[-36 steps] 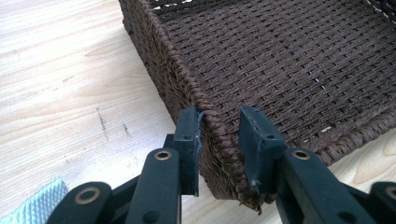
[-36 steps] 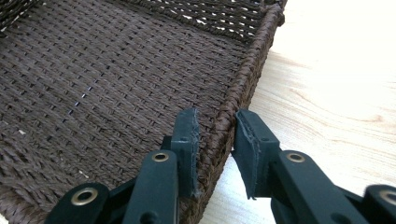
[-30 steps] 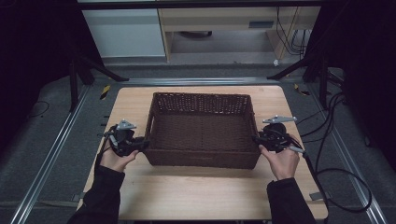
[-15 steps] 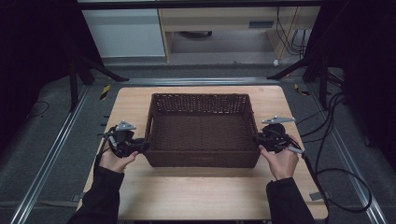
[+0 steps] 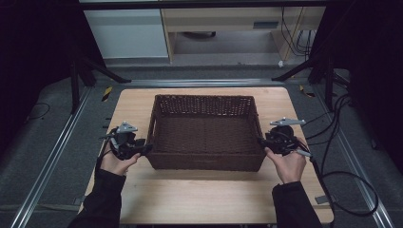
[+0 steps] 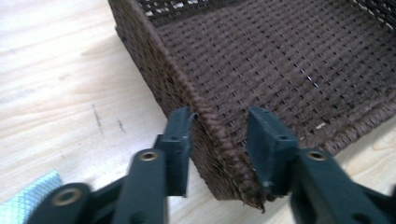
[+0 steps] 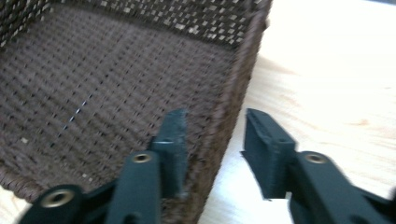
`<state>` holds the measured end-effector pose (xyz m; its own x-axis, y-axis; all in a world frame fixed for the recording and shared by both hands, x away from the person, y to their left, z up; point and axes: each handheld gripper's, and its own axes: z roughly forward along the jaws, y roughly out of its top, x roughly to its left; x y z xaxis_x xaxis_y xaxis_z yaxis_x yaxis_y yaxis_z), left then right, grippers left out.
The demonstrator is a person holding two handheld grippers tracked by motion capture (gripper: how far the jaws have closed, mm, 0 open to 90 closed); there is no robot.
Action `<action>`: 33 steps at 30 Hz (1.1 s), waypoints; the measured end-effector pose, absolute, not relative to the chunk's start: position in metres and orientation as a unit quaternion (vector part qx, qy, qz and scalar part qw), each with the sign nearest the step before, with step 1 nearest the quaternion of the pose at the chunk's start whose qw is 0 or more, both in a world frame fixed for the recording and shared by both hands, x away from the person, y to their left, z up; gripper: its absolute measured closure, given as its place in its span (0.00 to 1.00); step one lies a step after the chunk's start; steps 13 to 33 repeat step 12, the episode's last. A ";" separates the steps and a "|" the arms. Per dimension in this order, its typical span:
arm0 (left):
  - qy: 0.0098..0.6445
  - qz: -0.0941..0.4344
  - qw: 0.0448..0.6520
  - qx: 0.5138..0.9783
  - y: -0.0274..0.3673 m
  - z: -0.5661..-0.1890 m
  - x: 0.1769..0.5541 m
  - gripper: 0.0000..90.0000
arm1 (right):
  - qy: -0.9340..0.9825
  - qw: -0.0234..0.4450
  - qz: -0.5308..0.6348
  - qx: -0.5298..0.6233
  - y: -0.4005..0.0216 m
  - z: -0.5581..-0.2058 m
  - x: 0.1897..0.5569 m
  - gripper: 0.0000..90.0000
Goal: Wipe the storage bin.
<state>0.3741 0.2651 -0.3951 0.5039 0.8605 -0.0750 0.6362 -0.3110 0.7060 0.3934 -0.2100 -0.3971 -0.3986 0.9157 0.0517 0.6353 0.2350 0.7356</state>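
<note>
Both forearms are extended forward from the near edge. The left claw [image 5: 142,148] is held level in the left hand [image 5: 119,161], pointing inward; the right claw [image 5: 263,141] mirrors it in the right hand [image 5: 286,164]. Both claws' jaws have just been opening and are parted.

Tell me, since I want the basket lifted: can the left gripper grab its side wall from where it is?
Probably yes: the left gripper has just opened and straddles the basket wall, one jaw either side.
</note>
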 end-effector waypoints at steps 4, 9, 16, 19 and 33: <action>0.471 0.173 0.362 0.785 0.274 -0.387 0.372 0.53 | 0.749 0.219 0.357 0.514 -0.219 -0.393 0.393 0.51; 0.478 0.197 0.374 0.770 0.297 -0.380 0.370 0.43 | 0.733 0.232 0.368 0.523 -0.227 -0.392 0.393 0.43; 0.486 0.201 0.375 0.763 0.306 -0.380 0.370 0.39 | 0.727 0.240 0.368 0.527 -0.231 -0.392 0.393 0.40; 0.486 0.201 0.375 0.763 0.306 -0.380 0.370 0.39 | 0.727 0.240 0.368 0.527 -0.231 -0.392 0.393 0.40; 0.486 0.201 0.375 0.763 0.306 -0.380 0.370 0.39 | 0.727 0.240 0.368 0.527 -0.231 -0.392 0.393 0.40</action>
